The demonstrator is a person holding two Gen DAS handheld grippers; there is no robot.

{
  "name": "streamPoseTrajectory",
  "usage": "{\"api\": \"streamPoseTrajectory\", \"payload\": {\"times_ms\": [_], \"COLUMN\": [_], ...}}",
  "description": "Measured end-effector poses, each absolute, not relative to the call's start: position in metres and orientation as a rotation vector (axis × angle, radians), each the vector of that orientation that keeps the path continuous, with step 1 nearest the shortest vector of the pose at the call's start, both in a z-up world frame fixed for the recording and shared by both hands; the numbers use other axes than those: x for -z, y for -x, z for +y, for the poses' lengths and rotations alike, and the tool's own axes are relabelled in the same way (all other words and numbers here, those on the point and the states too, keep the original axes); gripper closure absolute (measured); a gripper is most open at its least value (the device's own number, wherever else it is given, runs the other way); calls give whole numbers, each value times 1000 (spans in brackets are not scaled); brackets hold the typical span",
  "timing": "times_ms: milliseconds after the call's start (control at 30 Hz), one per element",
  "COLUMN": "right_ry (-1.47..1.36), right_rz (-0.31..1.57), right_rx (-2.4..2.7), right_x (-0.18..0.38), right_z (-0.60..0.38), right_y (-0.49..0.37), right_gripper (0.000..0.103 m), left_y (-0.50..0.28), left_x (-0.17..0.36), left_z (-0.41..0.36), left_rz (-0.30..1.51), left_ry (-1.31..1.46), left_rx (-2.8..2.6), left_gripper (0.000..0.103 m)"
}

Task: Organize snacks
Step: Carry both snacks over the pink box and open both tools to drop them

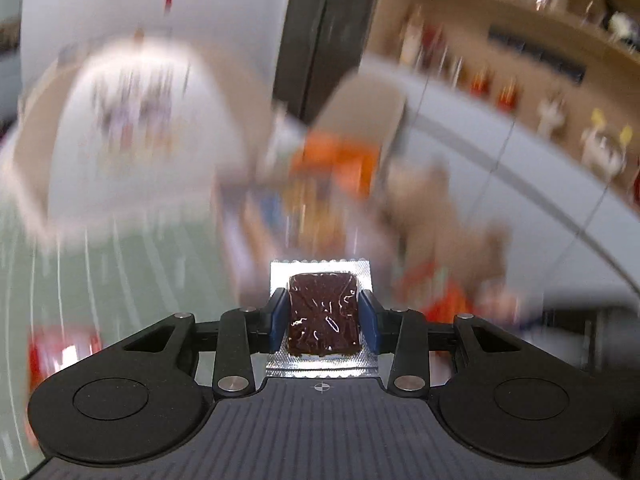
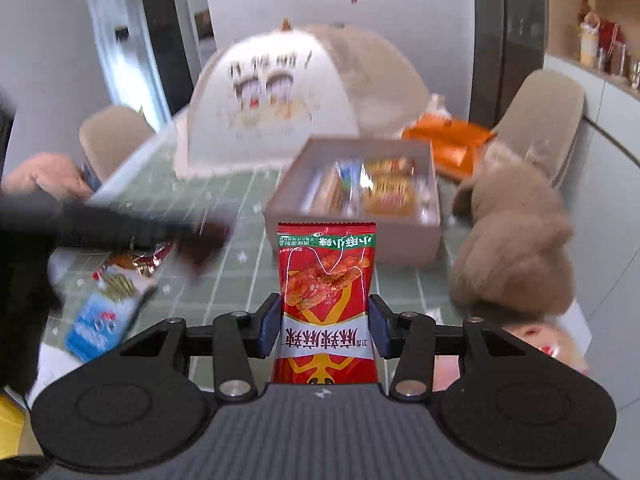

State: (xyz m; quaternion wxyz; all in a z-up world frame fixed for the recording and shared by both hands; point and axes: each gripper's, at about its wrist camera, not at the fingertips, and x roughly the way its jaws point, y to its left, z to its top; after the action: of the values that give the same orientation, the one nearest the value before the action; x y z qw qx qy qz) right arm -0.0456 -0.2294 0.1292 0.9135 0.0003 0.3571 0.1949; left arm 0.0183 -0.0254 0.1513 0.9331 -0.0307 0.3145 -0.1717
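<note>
My left gripper point(image 1: 323, 312) is shut on a dark brown snack in a clear, silver-edged packet point(image 1: 323, 312), held in the air; the view behind it is motion-blurred. My right gripper point(image 2: 325, 324) is shut on a red snack packet point(image 2: 326, 300) with green trim, held upright above the green tiled table point(image 2: 240, 276). Ahead of it stands an open grey box point(image 2: 404, 236) with several snack packets inside. In the right wrist view the left gripper point(image 2: 200, 242) shows as a dark blur at the left, carrying its brown snack.
A white mesh food cover point(image 2: 304, 92) stands at the table's far side. Orange packets point(image 2: 452, 140) lie behind the box. A tan plush toy point(image 2: 512, 248) sits at the right. Loose blue point(image 2: 100, 324) and red snacks lie at the left. Chairs surround the table.
</note>
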Motion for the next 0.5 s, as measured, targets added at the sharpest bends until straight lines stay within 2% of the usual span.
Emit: {"api": "streamPoseTrajectory", "payload": {"times_ms": [67,200,367,500], "right_ry": [-14,-4,47,70], "right_rz": [729,693,612,544], "right_rx": [-404,-375,-289,-294], "right_x": [-135,-151,-178,-207], "right_z": [-232,-240,-257,-248], "right_y": [43,41,25,-27], "right_gripper": [57,57,57,57], "left_y": [-50,-105,-76,-64], "left_x": [-174,-180,-172,-151], "left_z": [-27,-20,13,37], "left_rz": [597,569,503,571], "left_ry": [165,302,340,363], "left_rx": [380,382,321,271], "left_gripper": [60,62,62,62]}}
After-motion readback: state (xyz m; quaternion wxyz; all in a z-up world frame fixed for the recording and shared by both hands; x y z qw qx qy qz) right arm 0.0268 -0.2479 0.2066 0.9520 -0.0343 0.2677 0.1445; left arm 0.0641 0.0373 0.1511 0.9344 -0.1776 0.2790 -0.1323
